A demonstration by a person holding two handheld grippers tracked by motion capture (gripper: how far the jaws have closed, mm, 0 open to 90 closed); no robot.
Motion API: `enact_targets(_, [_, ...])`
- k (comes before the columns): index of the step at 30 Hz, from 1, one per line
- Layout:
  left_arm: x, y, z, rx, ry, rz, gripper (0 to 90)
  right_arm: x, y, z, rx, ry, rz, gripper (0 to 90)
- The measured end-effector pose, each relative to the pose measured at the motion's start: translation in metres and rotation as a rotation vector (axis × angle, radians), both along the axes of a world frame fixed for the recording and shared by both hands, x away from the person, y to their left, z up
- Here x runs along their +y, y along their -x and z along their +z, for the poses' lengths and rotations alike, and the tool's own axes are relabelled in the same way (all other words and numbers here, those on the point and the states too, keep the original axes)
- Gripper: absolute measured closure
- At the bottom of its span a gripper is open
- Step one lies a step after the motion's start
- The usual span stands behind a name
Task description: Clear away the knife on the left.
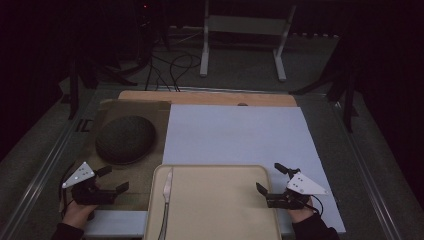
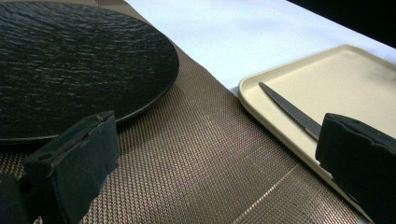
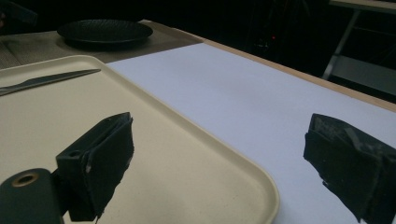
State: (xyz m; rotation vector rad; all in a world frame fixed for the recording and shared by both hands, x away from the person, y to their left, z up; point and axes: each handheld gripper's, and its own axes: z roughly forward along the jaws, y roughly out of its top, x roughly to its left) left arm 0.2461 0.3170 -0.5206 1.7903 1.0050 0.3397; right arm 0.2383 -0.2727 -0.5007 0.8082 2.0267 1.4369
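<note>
Left hand-held gripper [image 1: 111, 181] hovers jaws apart over the mat [image 2: 196, 154], probably lining up the knife [image 1: 167, 195]; right hand-held gripper [image 1: 271, 181] waits, jaws spread, by the tray [image 1: 220, 210].

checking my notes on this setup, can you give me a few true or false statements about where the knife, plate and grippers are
1. The knife lies on the beige tray, near its left edge. True.
2. The black plate sits on the white sheet. False: it rests on the brown woven mat, left of the sheet.
3. The left gripper is shut on the knife. False: its jaws stand open over the mat, holding nothing.
4. The right gripper is open, with one jaw over the tray's right edge. True.
5. The plate holds food. False: it looks bare.
</note>
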Motion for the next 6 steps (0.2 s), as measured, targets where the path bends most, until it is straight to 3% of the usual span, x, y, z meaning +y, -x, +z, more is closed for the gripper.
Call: enact_targets(6, [0.0002,0.0004,-0.0005,0.001,0.008,-0.008,0.0,-0.0005,0.0001,-0.0003,-0.002,0.001,-0.004,8.0])
